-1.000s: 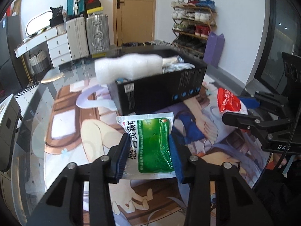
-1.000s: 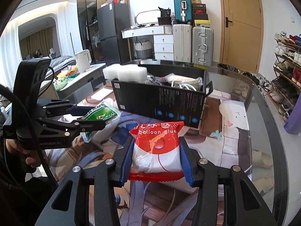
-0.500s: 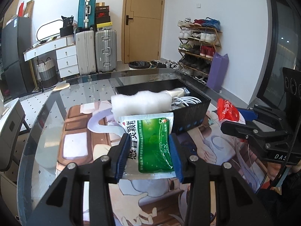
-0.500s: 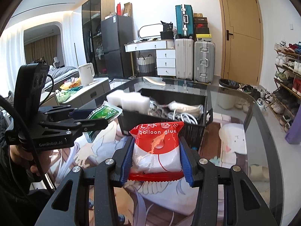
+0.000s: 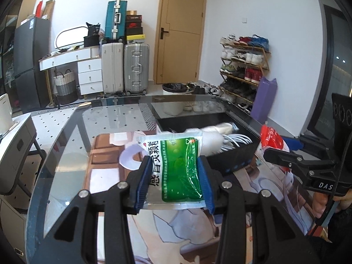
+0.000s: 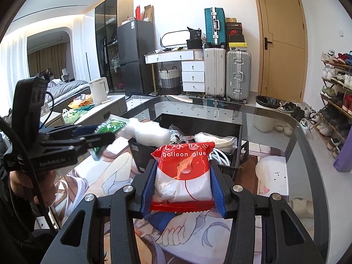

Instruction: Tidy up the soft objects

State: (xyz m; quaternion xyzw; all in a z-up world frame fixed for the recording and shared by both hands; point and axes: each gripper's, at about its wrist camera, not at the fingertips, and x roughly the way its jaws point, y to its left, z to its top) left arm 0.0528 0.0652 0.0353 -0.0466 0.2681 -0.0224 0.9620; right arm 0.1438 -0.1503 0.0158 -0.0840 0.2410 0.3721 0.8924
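Note:
My left gripper [image 5: 173, 182] is shut on a green and white sachet [image 5: 176, 169], held above the table in front of an open black box [image 5: 231, 158]. In the right wrist view my right gripper [image 6: 183, 189] is shut on a red and white "balloon glue" packet [image 6: 183, 171], also raised before the black box [image 6: 187, 121]. White foam [image 6: 149, 133] lies over the box's near left corner, with white cables [image 6: 217, 156] and plastic-wrapped items inside. The left gripper [image 6: 96, 138] with its sachet shows at the left there; the right gripper with the red packet [image 5: 271, 138] shows at the right in the left wrist view.
The box stands on a glass table [image 6: 275, 118] covered by a printed anime mat [image 5: 105, 176]. A hand [image 6: 33, 184] holds the left tool. Suitcases [image 6: 226, 72], a white dresser, a shoe rack [image 5: 244, 66] and a door stand beyond the table.
Both grippers have risen with their packets still gripped, so the box now sits lower in view and its inside shows. The left view has tilted upward toward the room.

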